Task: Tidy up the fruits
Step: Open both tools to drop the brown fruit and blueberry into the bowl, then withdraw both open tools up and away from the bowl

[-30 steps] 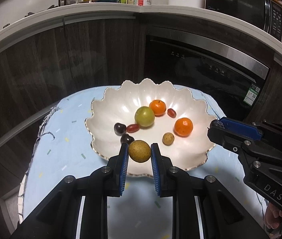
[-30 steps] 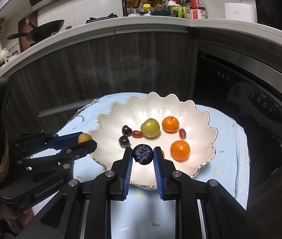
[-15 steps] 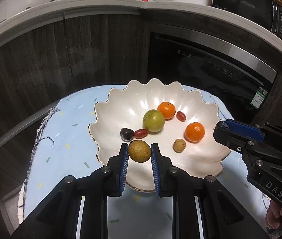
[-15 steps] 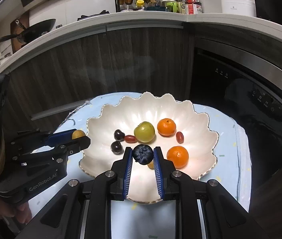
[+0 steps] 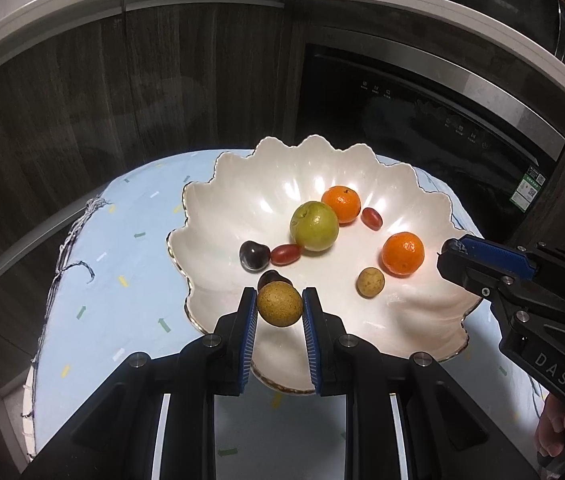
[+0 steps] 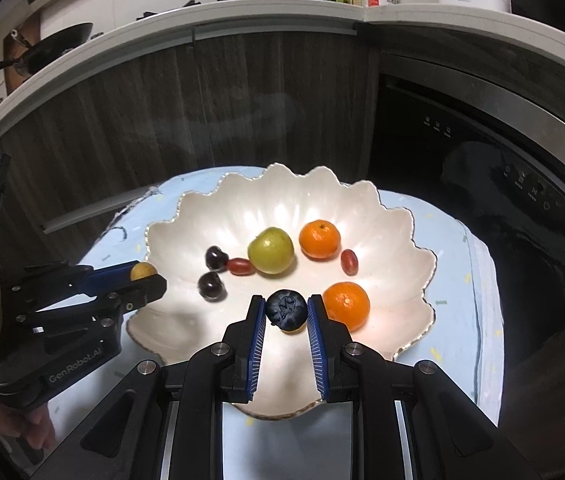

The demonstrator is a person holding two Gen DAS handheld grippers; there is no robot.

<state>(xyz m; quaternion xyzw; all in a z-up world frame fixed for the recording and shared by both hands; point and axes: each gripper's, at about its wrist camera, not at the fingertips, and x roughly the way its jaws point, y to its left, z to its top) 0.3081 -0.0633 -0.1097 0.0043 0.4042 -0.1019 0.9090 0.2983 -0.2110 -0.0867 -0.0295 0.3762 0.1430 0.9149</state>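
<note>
Both your grippers have dropped closer over the plate (image 5: 218,184) near edge. Your left gripper (image 5: 280,306) pinches the tan longan (image 5: 280,305), your right gripper (image 6: 286,309) the blueberry (image 6: 286,308). Open plate lies straight ahead and below both.
</note>
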